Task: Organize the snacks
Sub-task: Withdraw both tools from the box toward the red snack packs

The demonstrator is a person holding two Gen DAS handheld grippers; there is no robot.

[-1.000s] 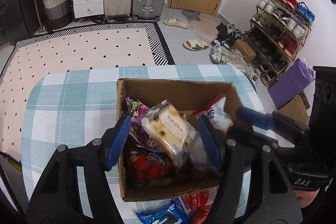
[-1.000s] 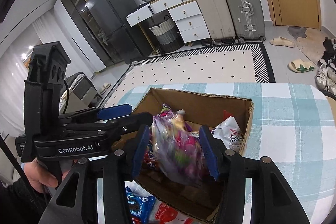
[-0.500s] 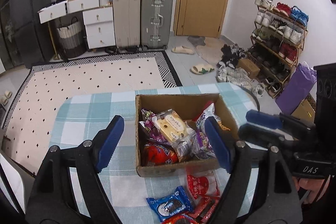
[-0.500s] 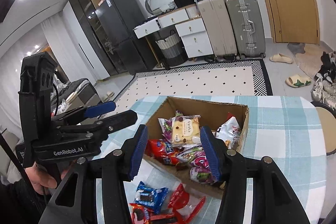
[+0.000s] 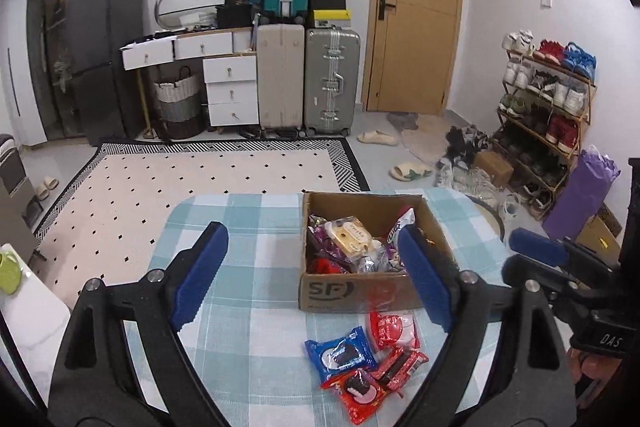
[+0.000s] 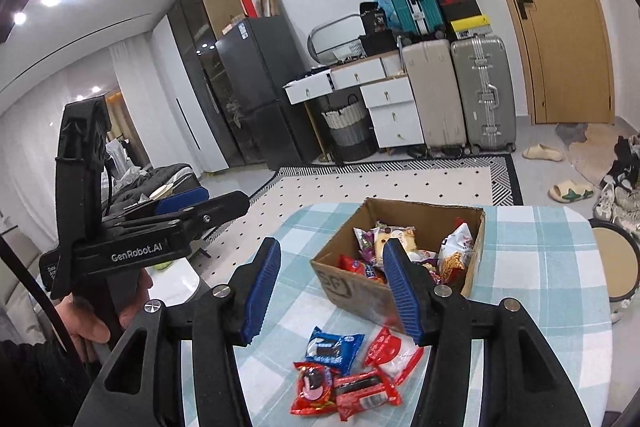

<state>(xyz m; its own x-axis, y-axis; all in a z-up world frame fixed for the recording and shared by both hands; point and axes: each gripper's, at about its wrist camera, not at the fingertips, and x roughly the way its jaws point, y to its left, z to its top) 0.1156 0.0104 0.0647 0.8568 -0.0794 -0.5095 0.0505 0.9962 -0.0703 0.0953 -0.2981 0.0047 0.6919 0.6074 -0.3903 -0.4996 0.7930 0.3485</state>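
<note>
Snacks (image 5: 352,245) are sitting in the cardboard box (image 5: 360,291) at twelve o'clock on the checked desk (image 5: 248,227), with four packets left in front of it. Going left to right: our left tongs (image 5: 314,275), jaws just opening, are standing wide apart and empty; the blue packet (image 5: 340,351) is lying at six o'clock of the box; our right tongs (image 6: 332,291), also just opening, are parted and empty. We are judging ourselves between placements; next we are reaching down for a loose packet.
</note>
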